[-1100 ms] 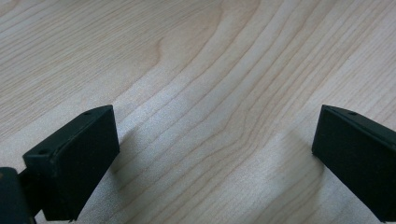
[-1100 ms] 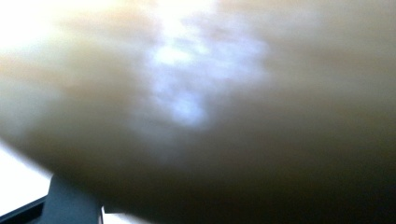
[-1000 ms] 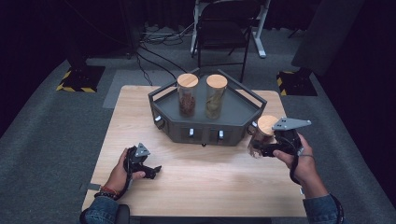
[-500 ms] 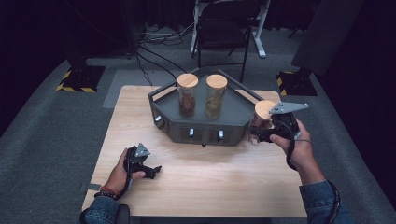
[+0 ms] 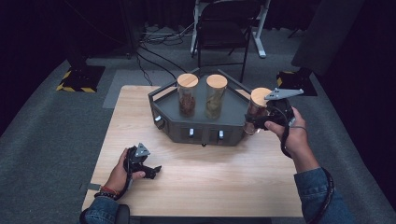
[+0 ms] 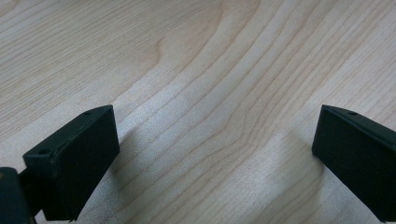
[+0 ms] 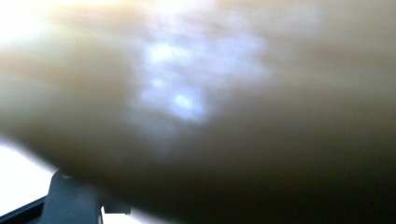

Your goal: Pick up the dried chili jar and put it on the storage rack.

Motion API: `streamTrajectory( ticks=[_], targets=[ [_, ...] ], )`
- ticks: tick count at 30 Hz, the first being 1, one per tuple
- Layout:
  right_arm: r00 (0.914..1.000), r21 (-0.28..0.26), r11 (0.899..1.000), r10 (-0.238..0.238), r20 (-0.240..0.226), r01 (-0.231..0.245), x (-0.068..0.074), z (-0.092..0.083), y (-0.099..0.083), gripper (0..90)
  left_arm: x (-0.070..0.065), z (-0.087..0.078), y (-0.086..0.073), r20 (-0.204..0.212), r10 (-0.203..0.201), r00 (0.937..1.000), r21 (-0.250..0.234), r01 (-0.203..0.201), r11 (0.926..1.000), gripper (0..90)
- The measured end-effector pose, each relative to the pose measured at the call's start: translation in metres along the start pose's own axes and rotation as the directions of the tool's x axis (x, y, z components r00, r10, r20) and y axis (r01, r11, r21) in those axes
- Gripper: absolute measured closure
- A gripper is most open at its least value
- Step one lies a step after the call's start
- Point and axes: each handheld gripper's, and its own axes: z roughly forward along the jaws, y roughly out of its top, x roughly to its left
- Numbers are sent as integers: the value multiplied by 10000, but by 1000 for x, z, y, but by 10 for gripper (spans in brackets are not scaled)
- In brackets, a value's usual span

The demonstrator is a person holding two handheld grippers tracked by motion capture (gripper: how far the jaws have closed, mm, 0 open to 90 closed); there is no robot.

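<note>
A dark grey hexagonal tray [image 5: 233, 119] stands at the back middle of the wooden table [image 5: 201, 186]. Two clear jars with wooden lids stand upright in it, one with brown contents [image 5: 187, 94] and one with greenish contents [image 5: 216, 95]. A third jar with a wooden lid [image 5: 257, 107] hangs over the tray's right corner, with my right gripper [image 5: 254, 122] shut on its body. In the right gripper view that jar [image 7: 196, 107] is a brown blur right against the camera. My left gripper [image 5: 152, 171] rests on the table at the front left, open with nothing between its fingers [image 6: 74, 158].
A black folding chair [image 5: 224, 28] and cables lie on the grey floor behind the table. Yellow-and-black striped bases [image 5: 77, 79] sit at the floor's left and right. The tray's front wall carries small white knobs [image 5: 191, 133].
My right gripper has carried the jar up and toward the back left, from beside the tray's right side to over its right corner. The left gripper has kept still.
</note>
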Motion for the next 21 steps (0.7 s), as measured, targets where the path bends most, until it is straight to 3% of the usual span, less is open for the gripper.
streamTrajectory(
  ticks=[21],
  targets=[
    [9996, -117, 9998, 167, 238, -164, -4, 21, 36, 254, 0, 0, 0, 0, 3, 10000, 1, -3, 10000, 4]
  ],
)
